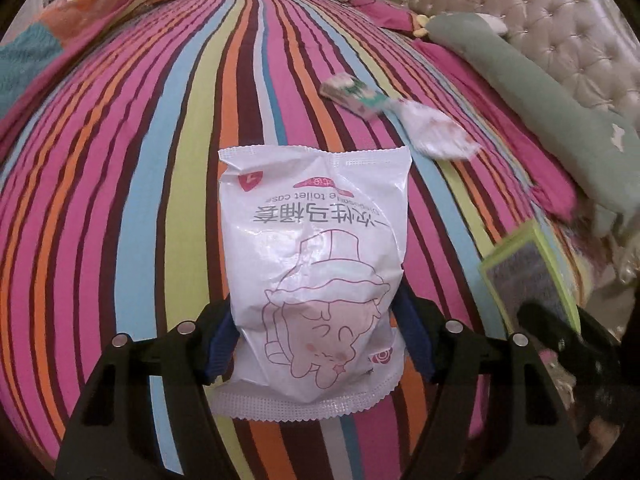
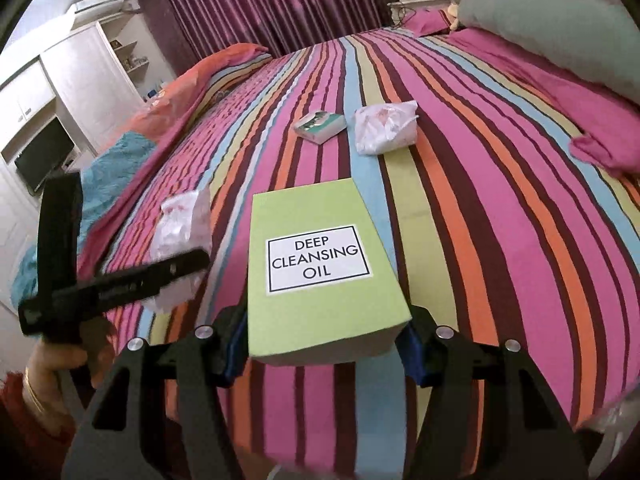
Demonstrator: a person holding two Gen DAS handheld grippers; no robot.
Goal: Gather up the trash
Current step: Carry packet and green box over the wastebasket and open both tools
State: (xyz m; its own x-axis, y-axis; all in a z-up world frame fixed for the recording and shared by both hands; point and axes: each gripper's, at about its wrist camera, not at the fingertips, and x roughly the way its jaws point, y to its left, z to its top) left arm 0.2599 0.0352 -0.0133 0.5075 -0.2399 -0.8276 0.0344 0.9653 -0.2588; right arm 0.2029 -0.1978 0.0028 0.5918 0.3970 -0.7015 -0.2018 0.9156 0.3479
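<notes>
We hold trash in both tools, lifted off the bed (image 1: pixel 120 160).
Left tool (image 1: pixel 316 340) pinches a slippery packet (image 1: pixel 316 248), right tool (image 2: pixel 324 344) a box (image 2: pixel 320 264) by its end; either could slip out.

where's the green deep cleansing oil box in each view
Left wrist view: the green box is at the right edge, below middle, blurred, clamped in the right gripper.
Right wrist view: the box fills the centre, label up, gripped at its near end between the blue pads.
Shared landmark: the small teal and white carton lying on the striped bedspread beside a crumpled white wrapper.
</notes>
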